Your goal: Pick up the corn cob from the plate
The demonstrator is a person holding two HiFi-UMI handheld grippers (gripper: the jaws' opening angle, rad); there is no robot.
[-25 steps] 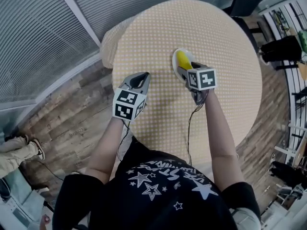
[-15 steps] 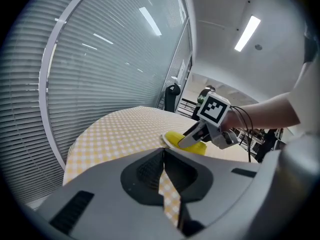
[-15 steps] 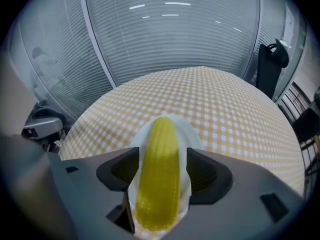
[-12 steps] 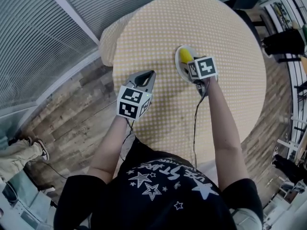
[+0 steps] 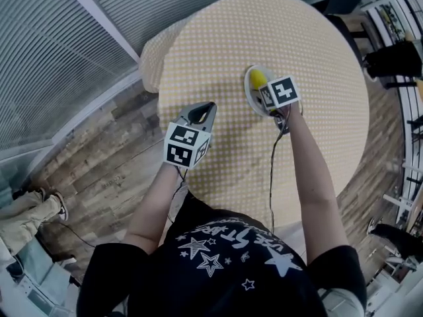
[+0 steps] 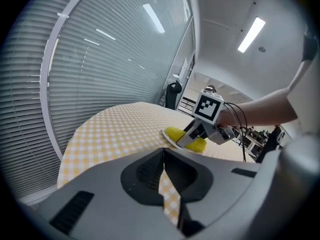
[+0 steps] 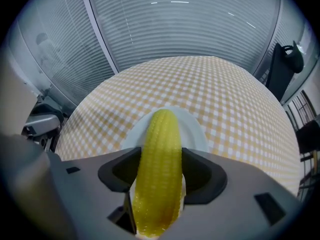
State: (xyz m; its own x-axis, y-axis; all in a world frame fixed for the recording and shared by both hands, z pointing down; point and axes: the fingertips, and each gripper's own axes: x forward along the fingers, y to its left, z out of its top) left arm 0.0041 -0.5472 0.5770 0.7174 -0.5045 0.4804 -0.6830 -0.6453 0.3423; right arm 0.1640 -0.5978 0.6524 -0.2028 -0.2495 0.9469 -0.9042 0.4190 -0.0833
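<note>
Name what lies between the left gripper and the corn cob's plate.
Only bare checked tablecloth separates left gripper from plate, shown in the head view.

left tool (image 6: 163,156): jaws together, elbow bent | right tool (image 7: 160,158): arm outstretched, jaws clamped on corn cob (image 7: 161,129)

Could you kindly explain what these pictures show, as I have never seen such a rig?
A person holds a two-jaw gripper in each hand. The head view comes from a camera on the person's head, looking down; the other two cameras ride on the grippers, looking along their jaws. On the round table with a yellow checked cloth stands a round white plate. The right gripper has its jaws closed on a yellow corn cob lying over that plate. The left gripper is shut, holds nothing and is apart from the plate.
</note>
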